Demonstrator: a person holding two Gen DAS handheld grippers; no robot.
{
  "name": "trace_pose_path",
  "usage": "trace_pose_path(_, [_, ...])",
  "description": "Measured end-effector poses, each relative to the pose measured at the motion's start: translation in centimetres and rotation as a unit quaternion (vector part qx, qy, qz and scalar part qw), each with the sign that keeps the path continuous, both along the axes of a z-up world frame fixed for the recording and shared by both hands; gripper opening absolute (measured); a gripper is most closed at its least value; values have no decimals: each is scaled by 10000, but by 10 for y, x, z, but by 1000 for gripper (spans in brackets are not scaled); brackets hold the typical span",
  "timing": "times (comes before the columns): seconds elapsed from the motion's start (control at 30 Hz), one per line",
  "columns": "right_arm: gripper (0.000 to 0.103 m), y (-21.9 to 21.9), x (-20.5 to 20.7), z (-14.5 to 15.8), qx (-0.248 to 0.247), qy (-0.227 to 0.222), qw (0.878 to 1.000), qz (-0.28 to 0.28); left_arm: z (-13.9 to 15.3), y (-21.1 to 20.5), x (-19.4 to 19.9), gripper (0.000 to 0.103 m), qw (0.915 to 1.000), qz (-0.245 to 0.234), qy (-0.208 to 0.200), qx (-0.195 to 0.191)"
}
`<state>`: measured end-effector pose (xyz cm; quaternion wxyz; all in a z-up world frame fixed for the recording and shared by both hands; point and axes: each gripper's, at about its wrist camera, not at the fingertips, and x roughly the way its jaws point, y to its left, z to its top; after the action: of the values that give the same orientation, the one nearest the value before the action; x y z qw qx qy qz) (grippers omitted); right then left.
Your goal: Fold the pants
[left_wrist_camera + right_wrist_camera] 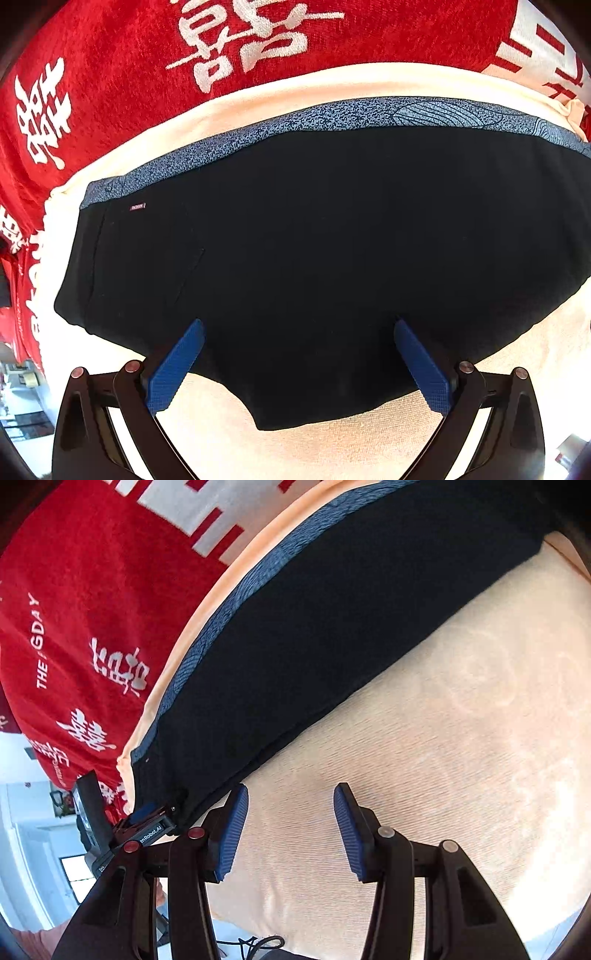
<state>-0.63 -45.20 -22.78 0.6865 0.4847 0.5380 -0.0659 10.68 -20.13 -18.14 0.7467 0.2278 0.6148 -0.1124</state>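
Note:
The black pants [314, 251] lie folded flat on a cream towel [332, 450], with a blue speckled waistband [332, 114] along the far edge. My left gripper [297, 325] is open, its blue pads above the near edge of the pants, holding nothing. In the right wrist view the pants [332, 635] stretch diagonally from lower left to upper right. My right gripper [290, 797] is open and empty over the cream towel [443, 757], just beside the pants' near edge. The left gripper's body [144, 827] shows at the pants' lower left end.
A red blanket with white characters [129, 74] lies beyond the cream towel; it also shows in the right wrist view [81, 609]. A room with white walls shows at the lower left [33, 830]. A black cable [255, 943] lies below the towel's edge.

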Motion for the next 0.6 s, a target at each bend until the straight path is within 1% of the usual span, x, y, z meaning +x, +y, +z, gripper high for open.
trace_pose_path(0.07, [52,-4,-5,0,22,0,10000,-69,3,-6,0,103,10000,-30,-7,94])
trace_pose_path(0.13, [52,-9,-11,0,27,19,9999,-126,7,-12,0,103,10000,-26,29,80])
trace_pose_path(0.23, [52,-17,-19,1,28,66,9996,-257,13,-27,-1,103,9999,-59,89,-76])
trace_pose_path(0.37, [52,-37,-27,7,-142,83,9985,-515,22,-59,-15,103,9990,-332,89,-272])
trace_pose_path(0.4, [52,-44,-29,9,-242,89,9978,-608,23,-69,-18,103,9986,-421,85,-315])
trace_pose_path(0.5, [52,-73,-34,21,-841,209,9916,-960,23,-97,-26,103,9974,-568,78,-427])
trace_pose_path(0.6, [52,-105,-34,30,-1550,430,9795,-1211,21,-125,-28,103,9966,-535,136,-610])
